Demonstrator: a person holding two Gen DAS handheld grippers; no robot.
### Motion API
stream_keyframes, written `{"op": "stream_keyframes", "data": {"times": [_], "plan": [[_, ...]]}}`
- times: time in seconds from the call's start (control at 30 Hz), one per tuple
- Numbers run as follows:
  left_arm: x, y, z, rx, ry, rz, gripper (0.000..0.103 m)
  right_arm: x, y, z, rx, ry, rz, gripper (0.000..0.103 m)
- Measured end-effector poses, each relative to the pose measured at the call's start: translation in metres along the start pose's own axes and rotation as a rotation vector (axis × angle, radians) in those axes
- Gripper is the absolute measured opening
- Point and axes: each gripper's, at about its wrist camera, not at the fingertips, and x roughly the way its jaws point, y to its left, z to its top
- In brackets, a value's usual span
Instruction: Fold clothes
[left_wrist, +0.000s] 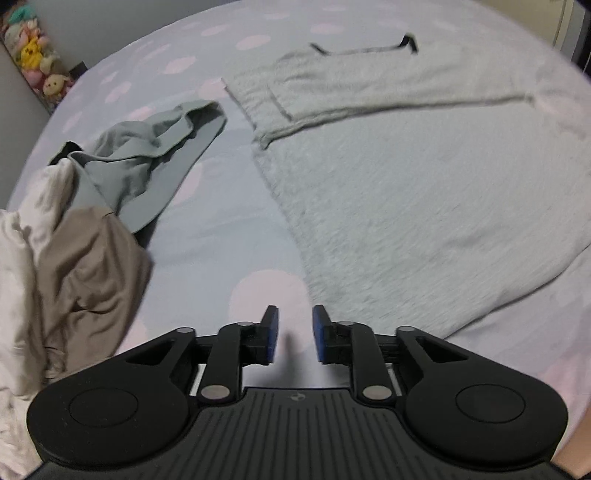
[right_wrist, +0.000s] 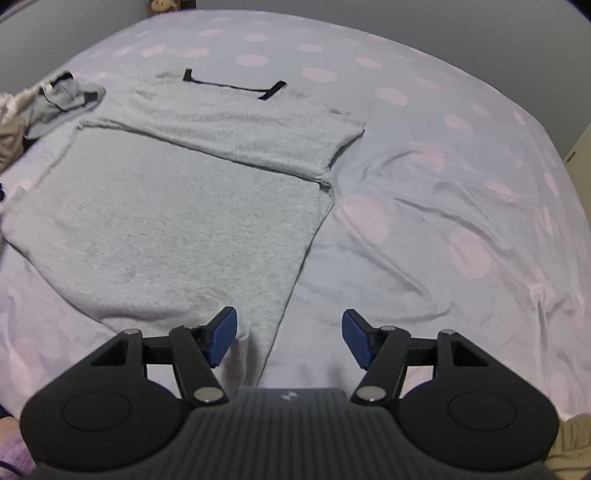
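A light grey sweater (left_wrist: 417, 192) (right_wrist: 177, 221) lies flat on the bed, sleeves folded across its upper part, with a black neck trim (left_wrist: 369, 48) (right_wrist: 236, 86) at the far end. My left gripper (left_wrist: 294, 334) hovers open over the sheet just off the sweater's near left hem, nothing between its blue pads. My right gripper (right_wrist: 290, 338) is open wide above the sweater's near right corner, the garment's edge running between its jaws.
A heap of other clothes lies to the left: a grey-green garment (left_wrist: 147, 162) (right_wrist: 62, 99), a tan one (left_wrist: 88, 266) and a white one (left_wrist: 18, 288). The bedsheet (right_wrist: 443, 206) is pale with pink dots. Plush toys (left_wrist: 35, 55) sit beyond the bed.
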Motion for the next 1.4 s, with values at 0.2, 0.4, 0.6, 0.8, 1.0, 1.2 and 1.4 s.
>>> {"op": "stream_keyframes", "data": {"times": [0.2, 0.4, 0.6, 0.8, 1.0, 1.2, 1.4], "plan": [[0.018, -0.001, -0.002, -0.058, -0.002, -0.008, 0.032, 0.002, -0.008, -0.022, 0.103, -0.051, 0.096, 0.067], [0.03, 0.002, -0.008, -0.158, -0.015, -0.038, 0.03, 0.013, -0.004, -0.03, 0.165, -0.064, 0.164, 0.062], [0.027, -0.001, -0.011, -0.157, -0.06, -0.055, 0.004, 0.018, 0.0, -0.034, 0.193, -0.071, 0.176, 0.037], [-0.004, 0.013, -0.016, -0.216, -0.178, -0.026, 0.002, 0.013, 0.0, -0.037, 0.238, -0.11, 0.151, 0.007], [-0.055, 0.023, -0.024, -0.282, -0.33, -0.001, 0.002, -0.025, -0.011, -0.04, 0.315, -0.247, 0.106, 0.007], [-0.112, 0.02, -0.036, -0.301, -0.476, 0.022, 0.002, -0.075, -0.005, -0.051, 0.337, -0.388, 0.091, 0.007], [-0.161, 0.008, -0.061, -0.292, -0.607, 0.057, 0.001, -0.122, 0.008, -0.073, 0.323, -0.519, 0.043, 0.006]]}}
